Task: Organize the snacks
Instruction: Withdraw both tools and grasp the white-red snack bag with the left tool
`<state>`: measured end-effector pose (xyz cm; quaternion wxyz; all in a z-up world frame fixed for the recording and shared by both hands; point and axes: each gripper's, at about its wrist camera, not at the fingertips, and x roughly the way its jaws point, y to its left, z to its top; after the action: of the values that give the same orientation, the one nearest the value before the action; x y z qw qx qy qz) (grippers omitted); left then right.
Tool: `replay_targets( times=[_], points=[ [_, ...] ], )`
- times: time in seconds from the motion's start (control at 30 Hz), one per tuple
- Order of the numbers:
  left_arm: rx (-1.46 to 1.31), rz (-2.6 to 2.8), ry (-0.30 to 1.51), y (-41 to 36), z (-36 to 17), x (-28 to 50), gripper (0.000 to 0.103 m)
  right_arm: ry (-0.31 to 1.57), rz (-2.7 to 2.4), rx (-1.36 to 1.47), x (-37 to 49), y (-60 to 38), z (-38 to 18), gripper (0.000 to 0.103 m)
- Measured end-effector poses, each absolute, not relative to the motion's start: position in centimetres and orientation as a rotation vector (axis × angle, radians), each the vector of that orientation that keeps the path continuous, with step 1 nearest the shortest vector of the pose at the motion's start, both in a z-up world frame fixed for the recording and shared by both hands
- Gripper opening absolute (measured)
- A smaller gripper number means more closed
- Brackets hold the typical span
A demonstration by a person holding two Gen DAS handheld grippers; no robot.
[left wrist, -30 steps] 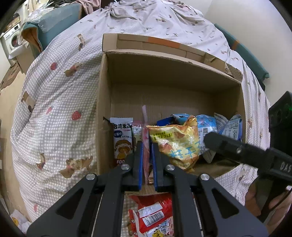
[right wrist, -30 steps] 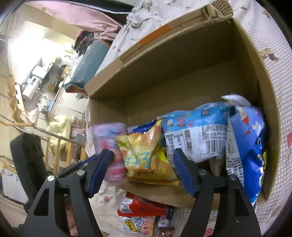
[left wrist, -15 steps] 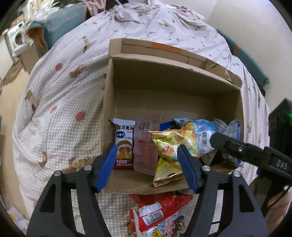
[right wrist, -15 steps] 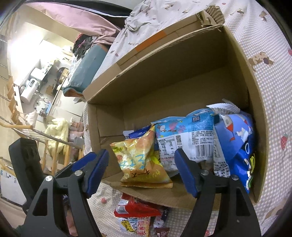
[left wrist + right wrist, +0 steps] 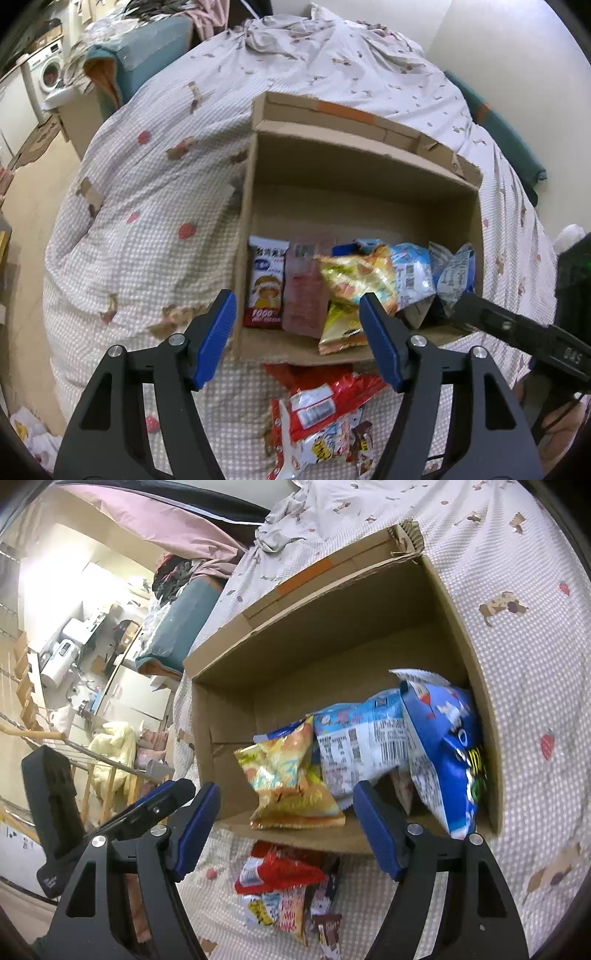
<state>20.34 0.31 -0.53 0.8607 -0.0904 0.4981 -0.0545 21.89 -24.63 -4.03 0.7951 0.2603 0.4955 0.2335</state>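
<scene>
A cardboard box [image 5: 354, 173] [image 5: 332, 624] lies on its side on the bed, mouth toward me. Snacks stand in a row inside: a white packet [image 5: 266, 282], a pink packet [image 5: 308, 291], a yellow bag [image 5: 351, 284] [image 5: 288, 775], a light-blue bag [image 5: 412, 273] [image 5: 362, 738] and a dark-blue bag [image 5: 447, 738]. My left gripper [image 5: 297, 328] hangs open before the box mouth, nothing between its pads. My right gripper [image 5: 286, 827] is open too, empty, in front of the yellow bag. Loose snacks, a red packet [image 5: 325, 395] [image 5: 277, 871] on top, lie below the box.
The bed's checked quilt [image 5: 147, 221] spreads around the box. A teal cushion [image 5: 147, 40] lies at the back left, a washing machine [image 5: 44, 74] beyond it. In the right wrist view a wooden rack [image 5: 92, 775] and room clutter are at left.
My left gripper opened and let go of the pink packet, which now stands in the box. Both grippers drew back and up from the box.
</scene>
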Motion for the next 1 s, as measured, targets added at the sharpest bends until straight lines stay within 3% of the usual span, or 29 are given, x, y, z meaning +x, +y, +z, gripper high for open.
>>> replay_targets(
  times=[0.57, 1.0],
  points=[
    [-0.203, -0.153, 1.388, -0.5, -9.7, 14.2, 0.066, 1.14, 0.43, 0.554, 17.6, -25.4, -5.2, 0.077],
    [-0.167, -0.233, 1.428, -4.6, -12.2, 14.1, 0.066, 1.227, 0.362, 0.55, 14.2, -27.0, -7.9, 0.077]
  ],
)
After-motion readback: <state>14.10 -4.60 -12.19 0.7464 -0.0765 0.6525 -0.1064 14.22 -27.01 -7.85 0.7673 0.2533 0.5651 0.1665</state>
